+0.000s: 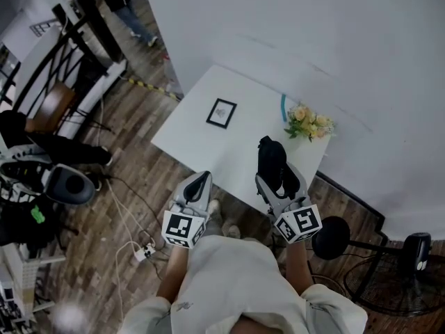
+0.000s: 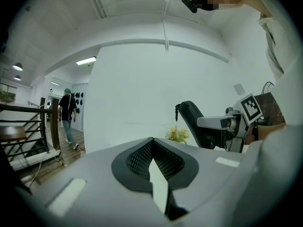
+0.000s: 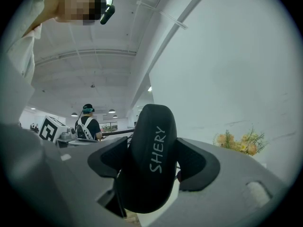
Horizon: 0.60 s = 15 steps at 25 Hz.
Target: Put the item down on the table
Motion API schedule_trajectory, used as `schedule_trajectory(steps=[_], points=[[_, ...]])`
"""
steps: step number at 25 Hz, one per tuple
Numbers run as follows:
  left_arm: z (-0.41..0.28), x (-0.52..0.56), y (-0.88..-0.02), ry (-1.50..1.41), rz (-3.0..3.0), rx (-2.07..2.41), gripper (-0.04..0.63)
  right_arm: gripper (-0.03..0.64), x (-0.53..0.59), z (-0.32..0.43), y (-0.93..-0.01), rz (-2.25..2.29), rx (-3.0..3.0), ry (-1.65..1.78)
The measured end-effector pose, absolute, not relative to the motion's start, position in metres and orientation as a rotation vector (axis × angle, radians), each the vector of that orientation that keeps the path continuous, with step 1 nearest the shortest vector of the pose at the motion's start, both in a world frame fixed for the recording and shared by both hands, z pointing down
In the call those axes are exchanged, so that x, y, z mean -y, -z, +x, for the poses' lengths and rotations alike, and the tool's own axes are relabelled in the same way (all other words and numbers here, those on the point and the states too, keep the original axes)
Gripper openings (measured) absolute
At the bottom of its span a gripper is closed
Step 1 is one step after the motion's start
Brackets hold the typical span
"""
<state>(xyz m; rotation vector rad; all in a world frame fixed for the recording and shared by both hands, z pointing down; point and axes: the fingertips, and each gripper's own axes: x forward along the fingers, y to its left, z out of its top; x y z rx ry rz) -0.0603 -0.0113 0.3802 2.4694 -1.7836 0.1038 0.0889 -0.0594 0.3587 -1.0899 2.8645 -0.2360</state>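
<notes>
Found in the right gripper (image 1: 280, 184): a black case (image 3: 152, 160), clamped across its width, jaws parted only as far as the case is thick. Runs lengthwise out along the jaws, rounded end projecting past the tips, lettering "SHERY" facing the gripper camera. Sits, in the head view, over the near edge of the white table (image 1: 208, 145); appears clear of the surface, though height above it cannot be told. Found in the left gripper (image 2: 152, 162): nothing, jaws closed together with pads meeting, carried beside the right and just short of the table edge. Further back on the table: 1 small framed picture (image 1: 222, 113) and 1 bunch of flowers (image 1: 309, 124), both well apart from the case. Judged: put-down not yet done. Falls to the right gripper alone, as the 1 with hold. Calls for lowering onto the bare tabletop ahead and below, laying the long axis flat before parting the jaws; otherwise risks landing end-on and toppling.
</notes>
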Motion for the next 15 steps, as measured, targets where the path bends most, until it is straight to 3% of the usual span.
schedule_trajectory(steps=[15], points=[[-0.098,0.095,-0.383,-0.079,2.511,1.707,0.011,0.325,0.13,0.049,-0.361,-1.159,-2.854,0.238]])
